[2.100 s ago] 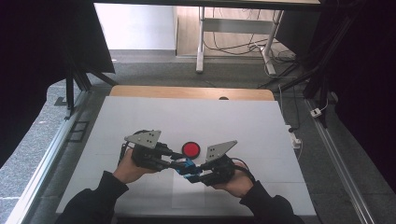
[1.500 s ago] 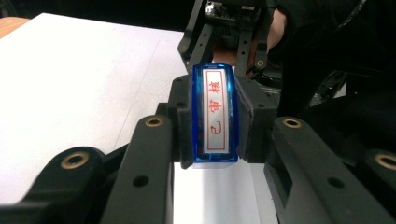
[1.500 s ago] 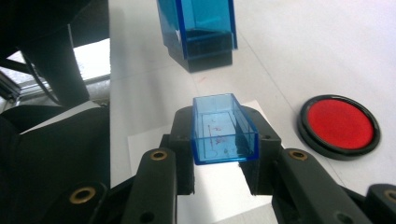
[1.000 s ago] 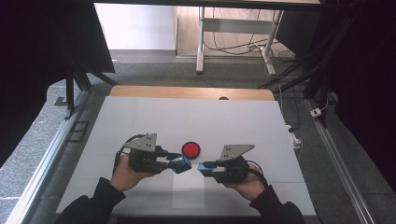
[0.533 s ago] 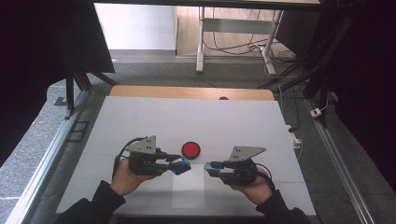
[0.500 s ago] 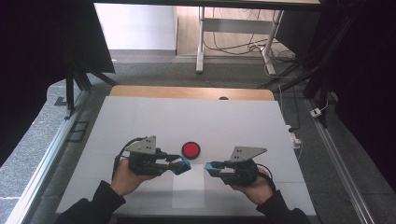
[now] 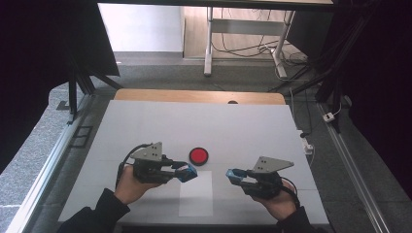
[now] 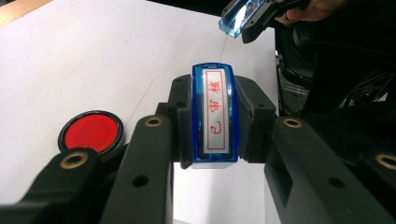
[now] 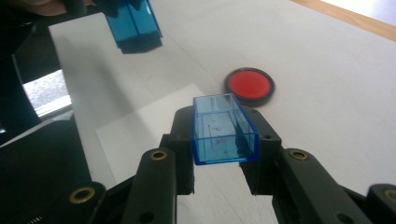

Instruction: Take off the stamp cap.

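Blue stamp [image 7: 187, 172] and cap [image 7: 233, 175] — 2 level, facing grippers

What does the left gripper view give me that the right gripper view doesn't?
Left gripper view alone: the red-lettered face of the blue plastic stamp clamped in the left tongs.
Right gripper view alone: the hollow inside of the clear blue plastic cap in the right tongs, and the white paper sheet.
Both: the round red ink pad on the white table.

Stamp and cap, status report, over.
Left gripper shut on stamp. Right gripper shut on cap. Ink pad open on table; nothing between them.
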Motion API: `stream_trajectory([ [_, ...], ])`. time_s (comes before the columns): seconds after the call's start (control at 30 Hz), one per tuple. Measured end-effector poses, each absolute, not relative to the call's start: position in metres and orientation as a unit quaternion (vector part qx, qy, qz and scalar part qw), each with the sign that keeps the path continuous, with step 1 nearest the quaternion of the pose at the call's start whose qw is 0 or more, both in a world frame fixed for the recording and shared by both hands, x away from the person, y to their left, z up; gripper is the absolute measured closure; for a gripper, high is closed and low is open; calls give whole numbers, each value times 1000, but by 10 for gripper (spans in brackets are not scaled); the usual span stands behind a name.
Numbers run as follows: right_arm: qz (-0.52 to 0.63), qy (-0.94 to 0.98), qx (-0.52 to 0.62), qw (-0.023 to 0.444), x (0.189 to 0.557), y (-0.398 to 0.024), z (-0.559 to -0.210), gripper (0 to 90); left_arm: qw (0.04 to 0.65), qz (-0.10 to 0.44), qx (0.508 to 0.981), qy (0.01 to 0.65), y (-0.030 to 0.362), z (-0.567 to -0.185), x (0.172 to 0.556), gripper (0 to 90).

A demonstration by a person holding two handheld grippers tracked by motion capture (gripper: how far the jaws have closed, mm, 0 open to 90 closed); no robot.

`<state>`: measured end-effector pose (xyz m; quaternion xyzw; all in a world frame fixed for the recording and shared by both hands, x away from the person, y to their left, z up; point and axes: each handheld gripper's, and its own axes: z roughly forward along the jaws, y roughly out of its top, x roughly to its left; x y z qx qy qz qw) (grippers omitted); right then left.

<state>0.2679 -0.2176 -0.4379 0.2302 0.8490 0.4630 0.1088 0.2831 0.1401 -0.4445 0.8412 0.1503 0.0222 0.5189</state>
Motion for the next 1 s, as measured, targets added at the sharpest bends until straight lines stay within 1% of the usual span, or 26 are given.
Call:
stream_trajectory([
  [0.37, 451, 845, 258, 128, 260, -243, -438, 681, 519, 27, 840, 155, 141, -444, 284, 702],
  [1.0, 429, 824, 337, 152, 246, -281, -447, 681, 522, 34, 835, 173, 145, -442, 291, 701],
])
